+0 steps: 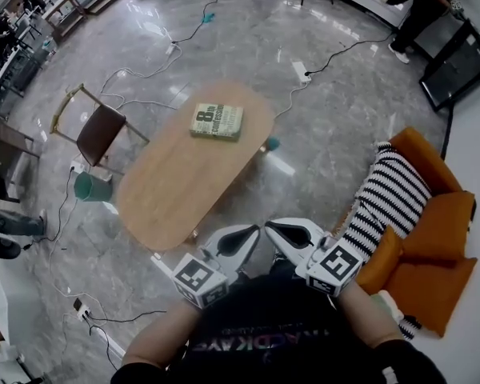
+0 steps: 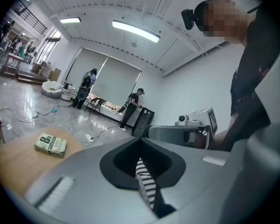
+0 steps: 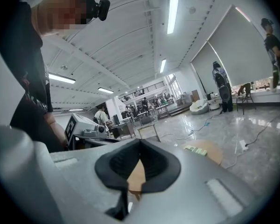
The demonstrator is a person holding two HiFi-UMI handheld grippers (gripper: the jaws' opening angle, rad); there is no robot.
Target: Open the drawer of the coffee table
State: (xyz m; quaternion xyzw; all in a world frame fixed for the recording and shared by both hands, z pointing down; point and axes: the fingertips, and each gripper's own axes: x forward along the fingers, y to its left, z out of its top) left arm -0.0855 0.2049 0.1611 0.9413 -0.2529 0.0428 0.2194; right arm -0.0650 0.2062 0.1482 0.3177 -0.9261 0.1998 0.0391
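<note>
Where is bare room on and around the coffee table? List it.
The coffee table is bare from the book down to its near end. The floor between the table and the sofa is open for a hand. The table's left side is crowded: chair, teal bin, cables.
</note>
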